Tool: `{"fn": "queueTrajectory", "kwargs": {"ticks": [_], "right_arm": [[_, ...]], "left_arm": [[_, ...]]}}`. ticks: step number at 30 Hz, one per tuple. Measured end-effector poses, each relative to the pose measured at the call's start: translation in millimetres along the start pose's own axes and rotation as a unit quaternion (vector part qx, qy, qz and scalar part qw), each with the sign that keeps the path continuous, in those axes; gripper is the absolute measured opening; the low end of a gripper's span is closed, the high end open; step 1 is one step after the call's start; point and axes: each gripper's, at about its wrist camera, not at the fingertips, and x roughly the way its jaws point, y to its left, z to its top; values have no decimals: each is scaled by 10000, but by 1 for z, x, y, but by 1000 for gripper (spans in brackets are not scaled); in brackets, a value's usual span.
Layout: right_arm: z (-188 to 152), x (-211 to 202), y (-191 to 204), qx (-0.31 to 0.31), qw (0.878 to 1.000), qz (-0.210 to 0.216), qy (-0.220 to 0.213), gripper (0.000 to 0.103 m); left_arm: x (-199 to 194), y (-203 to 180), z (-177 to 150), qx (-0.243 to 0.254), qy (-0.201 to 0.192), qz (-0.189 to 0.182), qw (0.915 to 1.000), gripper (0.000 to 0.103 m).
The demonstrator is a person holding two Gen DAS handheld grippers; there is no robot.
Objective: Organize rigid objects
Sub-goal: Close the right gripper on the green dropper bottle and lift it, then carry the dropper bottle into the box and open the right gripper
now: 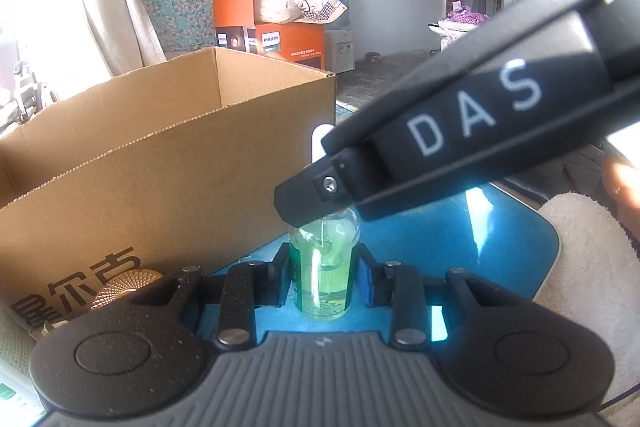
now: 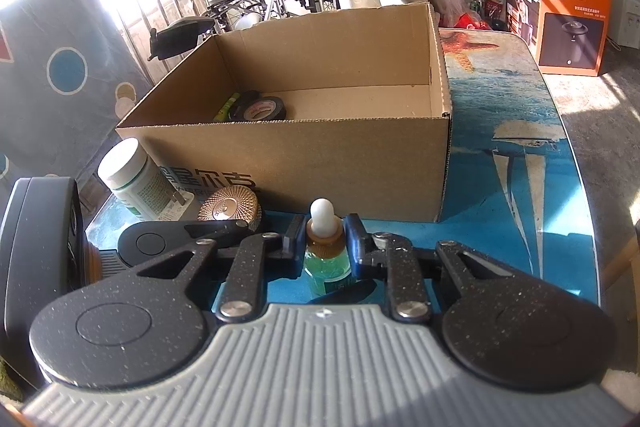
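Right wrist view shows the dropper bottle (image 2: 326, 259) upright on the desk (image 2: 500, 195), at 6 o'clock from the cardboard box (image 2: 288, 163). The right gripper (image 2: 323, 241) has its jaws nearly closed on the collar; the left gripper (image 1: 323, 277) clamps the body. The bottle is probably glass: light, slippery, fragile, best held low.

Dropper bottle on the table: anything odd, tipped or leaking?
Nothing spilled or tipped. The dropper bottle stands upright on the table, with both grippers on it: the left gripper clamps its body, the right gripper is at its neck. That double grip is the only unusual thing.
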Motion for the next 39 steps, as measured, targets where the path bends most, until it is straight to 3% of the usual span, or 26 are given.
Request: {"fn": "queueTrajectory", "kwargs": {"ticks": [8, 12, 15, 21, 26, 32, 37, 39], "right_arm": [[36, -40, 31, -494, 9968, 281, -555, 19], [76, -50, 44, -804, 9924, 570, -735, 19], [106, -43, 45, -927, 9902, 772, -704, 19], [174, 14, 27, -673, 9924, 1026, -103, 19], [209, 74, 14, -528, 9921, 1064, 403, 19], [229, 142, 6, -447, 9893, 1151, 775, 19], [233, 186, 1, -491, 9878, 1147, 929, 19], [232, 197, 0, -524, 9873, 1128, 990, 19]], "left_arm": [[-48, 15, 40, 41, -502, 429, 9978, 33], [-62, 35, 72, -24, -726, 632, 9954, 33], [-58, 54, 98, -108, -680, 800, 9944, 33], [-10, 107, 129, -991, -164, 538, 9935, 33], [35, 152, 137, -1525, 349, 635, 9857, 33], [73, 193, 136, -2029, 762, 767, 9732, 35], [90, 208, 132, -2220, 995, 801, 9666, 52], [96, 211, 130, -2247, 1065, 813, 9652, 52]]}}
